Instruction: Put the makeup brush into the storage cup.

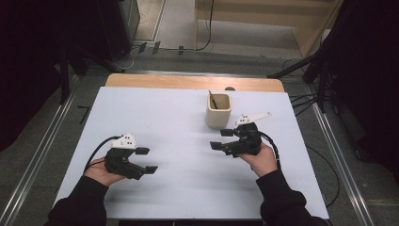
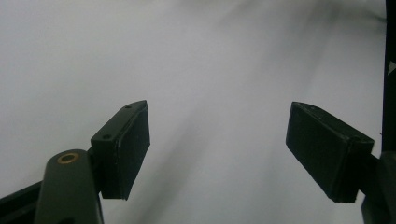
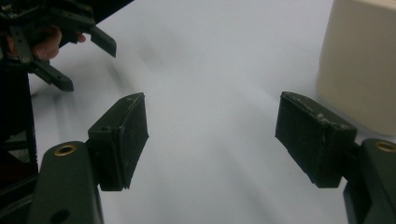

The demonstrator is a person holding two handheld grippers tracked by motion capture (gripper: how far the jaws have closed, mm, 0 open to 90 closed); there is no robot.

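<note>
Cream holder (image 1: 219, 110) stood upright toward the far right of the white table (image 1: 155, 122), a thin dark stick (image 1: 212, 100) leaning inside it against the far-left wall. Holder looked rigid, thick-walled, square with rounded corners; probably ceramic or hard plastic, so moderately heavy, smooth and likely slippery under the pads. Best hold judged to be across two flat opposite walls, low enough not to tip it. The stick looked light and thin; it could be pinched near its upper end where it cleared the rim.

Right gripper (image 1: 222, 139) sat just in front of the holder, not touching, jaws wide apart with nothing between them; the holder's wall (image 3: 362, 60) showed beside its right jaw. Left gripper (image 1: 146, 160) rested well apart at the near left, jaws also spread and empty.

Nothing stood between the right gripper and the holder.
</note>
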